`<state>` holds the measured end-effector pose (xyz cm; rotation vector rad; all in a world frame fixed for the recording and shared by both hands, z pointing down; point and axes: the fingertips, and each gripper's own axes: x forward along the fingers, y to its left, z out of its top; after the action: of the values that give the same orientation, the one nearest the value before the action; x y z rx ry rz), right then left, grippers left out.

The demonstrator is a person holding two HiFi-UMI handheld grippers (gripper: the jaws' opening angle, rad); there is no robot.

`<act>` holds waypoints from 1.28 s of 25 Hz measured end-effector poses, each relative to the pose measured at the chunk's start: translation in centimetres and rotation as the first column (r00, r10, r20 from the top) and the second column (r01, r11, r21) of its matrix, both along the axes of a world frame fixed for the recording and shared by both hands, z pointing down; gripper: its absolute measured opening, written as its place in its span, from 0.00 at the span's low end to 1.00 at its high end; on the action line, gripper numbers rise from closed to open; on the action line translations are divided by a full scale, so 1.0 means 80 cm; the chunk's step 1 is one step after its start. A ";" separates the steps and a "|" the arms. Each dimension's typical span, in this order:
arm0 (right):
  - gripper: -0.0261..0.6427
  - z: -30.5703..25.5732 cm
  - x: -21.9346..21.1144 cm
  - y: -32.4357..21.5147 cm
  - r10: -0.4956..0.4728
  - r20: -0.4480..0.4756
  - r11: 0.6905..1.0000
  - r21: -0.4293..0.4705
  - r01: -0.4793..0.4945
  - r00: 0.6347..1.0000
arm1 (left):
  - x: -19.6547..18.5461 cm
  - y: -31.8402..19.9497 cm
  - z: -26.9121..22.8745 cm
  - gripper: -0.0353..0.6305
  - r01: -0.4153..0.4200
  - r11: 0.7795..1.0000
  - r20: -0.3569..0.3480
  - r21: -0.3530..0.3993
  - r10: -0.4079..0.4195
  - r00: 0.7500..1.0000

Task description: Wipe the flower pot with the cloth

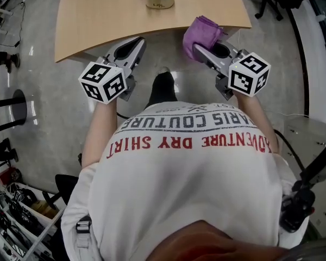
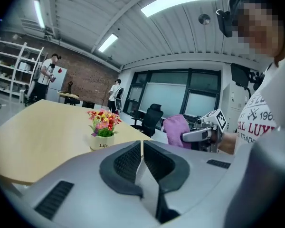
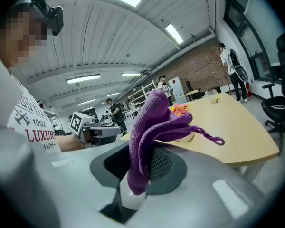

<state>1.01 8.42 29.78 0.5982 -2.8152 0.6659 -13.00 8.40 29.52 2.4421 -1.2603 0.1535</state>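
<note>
Beyond the flower pot (image 2: 102,142) stands an office chair (image 2: 153,116).

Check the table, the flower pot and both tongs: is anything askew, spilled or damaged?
Nothing stands out. The small cream flower pot stands upright on the pale wooden table, nothing spilled. The purple knitted cloth is bunched in the right tongs; the left tongs are shut and empty.
</note>
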 end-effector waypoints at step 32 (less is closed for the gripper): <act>0.14 0.182 -0.127 -0.206 -0.055 -0.272 0.991 0.107 0.087 0.961 | -0.021 -0.345 0.173 0.67 -0.287 0.943 0.227 -0.166 0.320 0.920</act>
<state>-9.13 -8.09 44.38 0.5575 -2.6185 0.3748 -14.71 -19.23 43.37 2.5464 -0.9182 0.6299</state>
